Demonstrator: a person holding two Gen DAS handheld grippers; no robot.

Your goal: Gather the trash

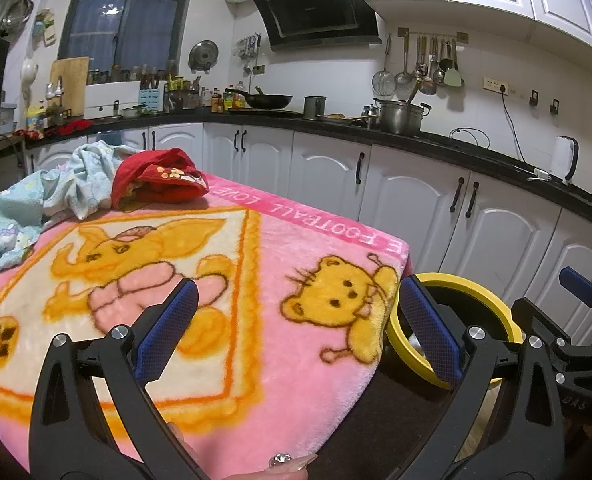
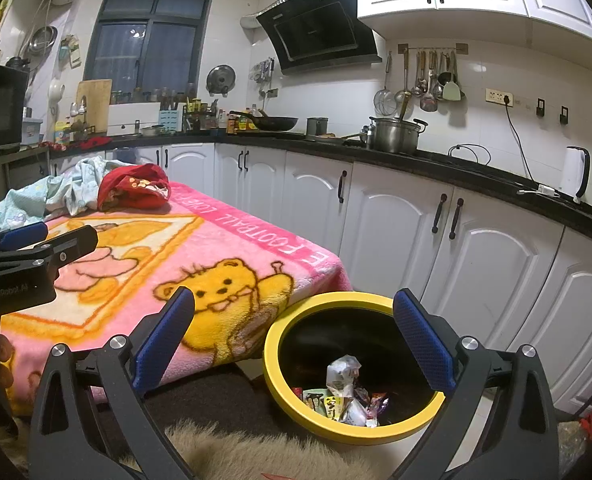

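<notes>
Crowding the bin, a blanket-draped table sits beside both wide-open, empty jaws.

Ahead of the claw — a pink cartoon blanket, with a red garment and pale-blue cloth at its far end.

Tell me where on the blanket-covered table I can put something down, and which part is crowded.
Free: the pink blanket from the red cloth forward to the near edge, across the elephant picture and the bear at the corner by the yellow-rimmed bin. Crowded: the far left corner, where the red cloth lies against the crumpled light-blue fabric. Wrappers already sit in the bin.
</notes>
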